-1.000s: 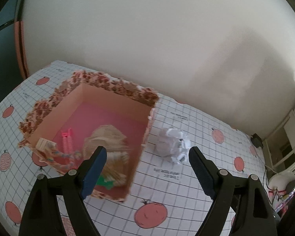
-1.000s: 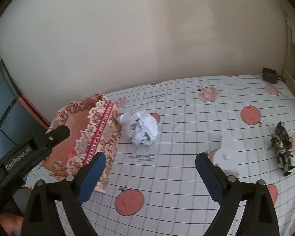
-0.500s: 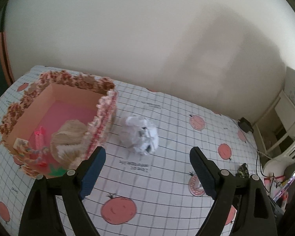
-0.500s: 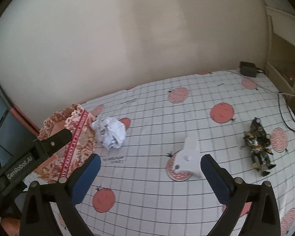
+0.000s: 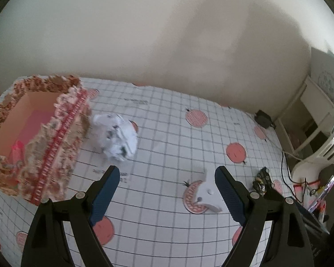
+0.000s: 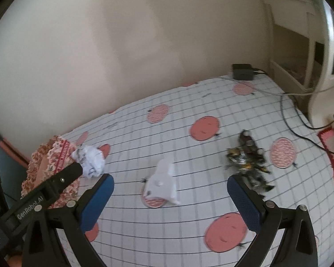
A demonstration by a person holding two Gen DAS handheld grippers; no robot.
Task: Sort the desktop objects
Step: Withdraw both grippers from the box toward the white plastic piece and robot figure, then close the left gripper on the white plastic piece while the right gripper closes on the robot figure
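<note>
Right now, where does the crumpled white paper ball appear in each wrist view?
Left wrist view: the crumpled white paper ball lies left of centre, just right of the patterned box.
Right wrist view: the paper ball sits at the left, partly behind the left gripper's black body.
Shared landmark: the flat white plastic piece on a red tomato print, to the right of the ball in both views.

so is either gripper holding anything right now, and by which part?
Nothing is held. The left gripper and right gripper are both open and empty above the tablecloth; the white plastic piece lies untouched.
</note>
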